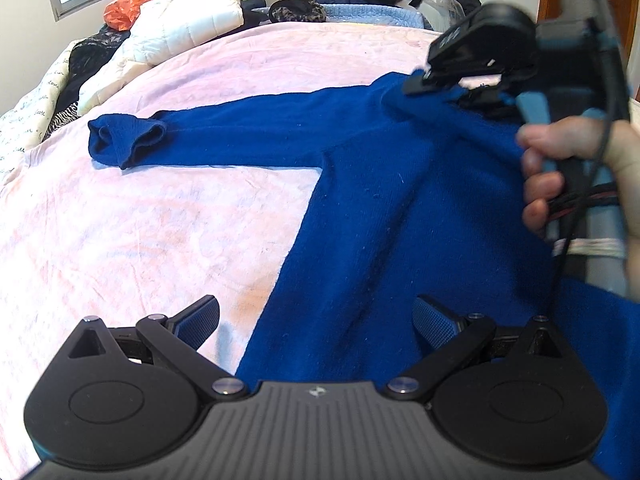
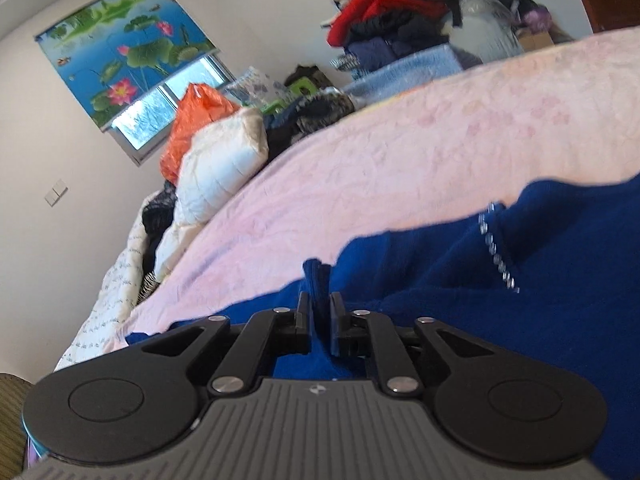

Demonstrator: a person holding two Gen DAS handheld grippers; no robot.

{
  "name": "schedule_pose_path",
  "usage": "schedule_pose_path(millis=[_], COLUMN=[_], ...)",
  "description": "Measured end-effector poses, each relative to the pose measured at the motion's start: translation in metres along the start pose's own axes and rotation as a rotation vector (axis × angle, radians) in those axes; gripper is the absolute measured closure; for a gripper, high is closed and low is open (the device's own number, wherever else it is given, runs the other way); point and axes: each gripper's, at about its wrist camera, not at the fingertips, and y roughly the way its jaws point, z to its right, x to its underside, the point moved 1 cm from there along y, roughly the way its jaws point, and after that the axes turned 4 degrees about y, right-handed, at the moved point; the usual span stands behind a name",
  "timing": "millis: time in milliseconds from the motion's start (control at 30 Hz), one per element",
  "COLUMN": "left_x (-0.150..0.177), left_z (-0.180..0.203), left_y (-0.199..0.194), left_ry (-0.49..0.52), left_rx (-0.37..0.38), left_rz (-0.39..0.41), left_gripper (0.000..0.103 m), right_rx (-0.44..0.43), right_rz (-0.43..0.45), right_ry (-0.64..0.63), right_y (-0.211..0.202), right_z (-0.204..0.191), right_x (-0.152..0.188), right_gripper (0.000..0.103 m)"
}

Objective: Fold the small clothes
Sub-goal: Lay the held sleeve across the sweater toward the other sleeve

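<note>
On the bed (image 1: 140,216), the right gripper (image 2: 319,312) is pinching the sweater (image 1: 392,208) to fold it, while the left gripper (image 1: 316,320) is hovering spread apart, gripping nothing.

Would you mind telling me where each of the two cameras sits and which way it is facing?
Left wrist: on the open left gripper, low over the blue sweater, facing along the pink bedspread; the right gripper and a hand show.
Right wrist: on the right gripper, shut on sweater fabric, tilted, facing the window blind.
Shared: sweater, bedspread, white quilted jacket.
</note>
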Motion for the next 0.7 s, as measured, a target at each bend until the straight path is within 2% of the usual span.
schedule_pose_path(millis=[33, 100, 133, 167, 233, 300, 367, 500, 567, 633, 700], left_x=[0.000, 0.000, 0.000, 0.000, -0.001, -0.002, -0.003, -0.004, -0.006, -0.008, -0.012], left_z=[0.000, -0.001, -0.001, -0.002, -0.005, -0.009, -0.011, -0.015, -0.018, -0.025, -0.037], left_y=[0.000, -0.001, -0.001, -0.002, -0.004, -0.004, -0.003, -0.003, -0.007, -0.010, -0.010], left_ry=[0.000, 0.001, 0.003, 0.001, -0.007, -0.024, -0.040, -0.040, -0.026, -0.024, -0.043], left_rx=[0.000, -0.003, -0.004, -0.005, -0.007, -0.007, 0.002, -0.003, -0.019, -0.038, -0.057], left_rz=[-0.001, -0.002, -0.003, -0.001, 0.004, 0.003, -0.003, -0.005, 0.012, 0.035, 0.044], left_gripper=[0.000, 0.000, 0.000, 0.000, 0.000, 0.000, 0.000, 0.000, 0.000, 0.000, 0.000], right_rx=[0.007, 0.016, 0.007, -0.013, -0.054, -0.095, -0.113, -0.073, -0.069, -0.119, -0.127], right_rz=[-0.020, -0.063, -0.074, -0.078, -0.071, -0.040, -0.047, -0.148, -0.130, -0.107, -0.111], right_ry=[0.006, 0.018, 0.019, 0.018, -0.001, -0.017, 0.012, 0.038, 0.038, 0.059, 0.022], right_y=[0.006, 0.017, 0.019, 0.017, 0.006, -0.008, -0.013, 0.002, -0.001, -0.011, -0.014], right_z=[0.001, 0.003, 0.003, 0.001, -0.009, -0.016, -0.016, -0.010, -0.012, -0.015, -0.021], right_x=[0.003, 0.009, 0.012, 0.013, 0.012, 0.010, 0.008, 0.019, 0.022, 0.019, 0.019], right_gripper=[0.087, 0.074, 0.060, 0.051, 0.042, 0.038, 0.029, 0.029, 0.029, 0.029, 0.027])
